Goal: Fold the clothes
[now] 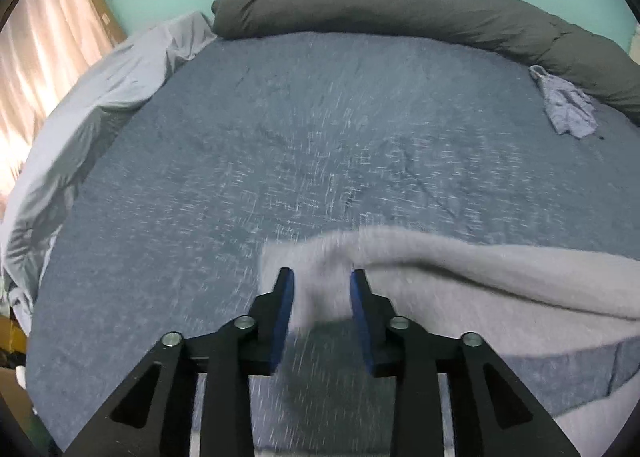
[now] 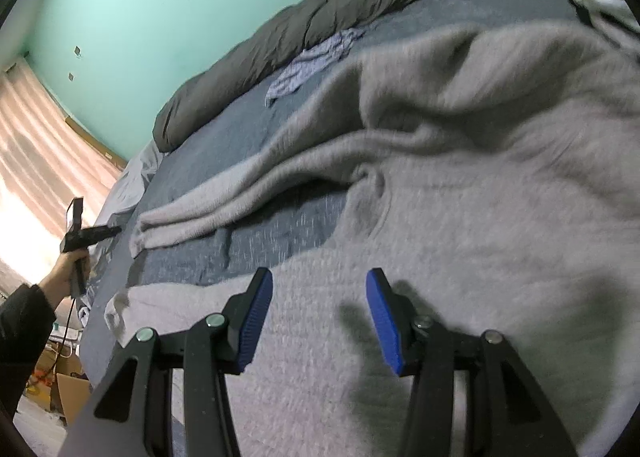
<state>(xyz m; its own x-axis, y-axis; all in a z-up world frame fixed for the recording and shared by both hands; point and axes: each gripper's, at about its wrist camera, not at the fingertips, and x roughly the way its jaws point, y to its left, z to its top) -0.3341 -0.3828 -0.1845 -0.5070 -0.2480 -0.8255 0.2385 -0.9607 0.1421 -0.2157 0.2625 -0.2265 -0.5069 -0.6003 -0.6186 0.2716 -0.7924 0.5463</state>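
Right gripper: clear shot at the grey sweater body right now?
Probably yes. The right gripper hangs open directly over the grey sweater, nothing between pads and fabric; the left gripper is off at the sleeve end.

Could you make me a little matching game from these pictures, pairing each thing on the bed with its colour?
Things:
1. fuzzy knitted sweater
2. rolled-up duvet along the wall
3. small crumpled checked cloth
4. pads on the claw

Colours:
A. dark grey
B. bright blue
C. light grey
D. pale lilac-blue

Pairs: 1-C, 2-A, 3-D, 4-B
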